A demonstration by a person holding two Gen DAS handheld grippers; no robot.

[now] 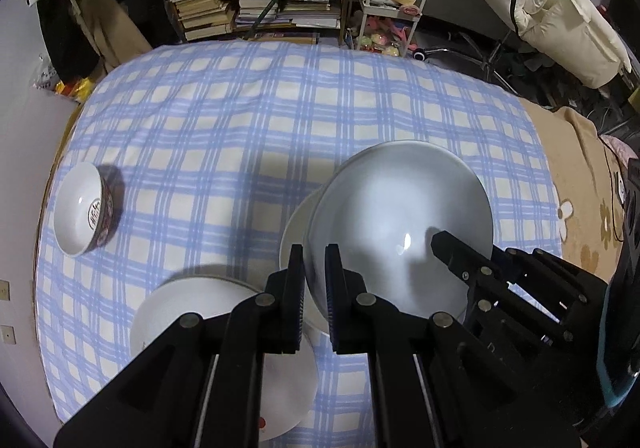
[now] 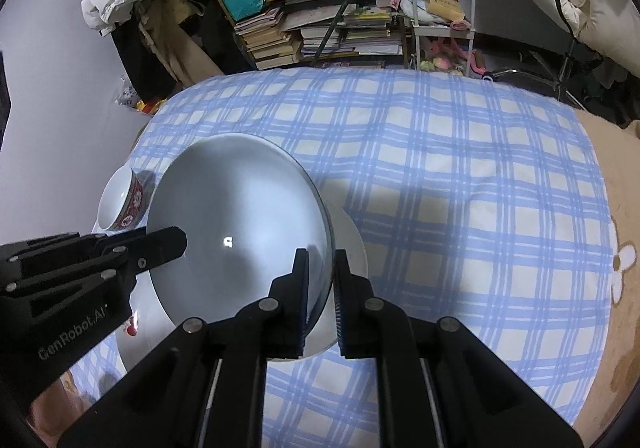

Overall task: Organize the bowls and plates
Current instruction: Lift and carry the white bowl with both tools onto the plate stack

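The large white bowl (image 1: 400,224) was held tilted above the checked bed cover (image 1: 240,120), the left gripper (image 1: 315,268) and right gripper (image 2: 321,272) each with fingers closed narrowly on opposite rims. This looked like the carrying step; the next move probably called for lowering it level onto the white plate (image 1: 168,312), clear of the small red-patterned bowl (image 1: 86,208).

We see large white bowl (image 1: 400,224) tilted, raised above white plate (image 1: 296,224) on blue-checked bed. Second white plate (image 1: 192,304) lies near front. Red-patterned small bowl (image 1: 86,208) sits upright, far left.
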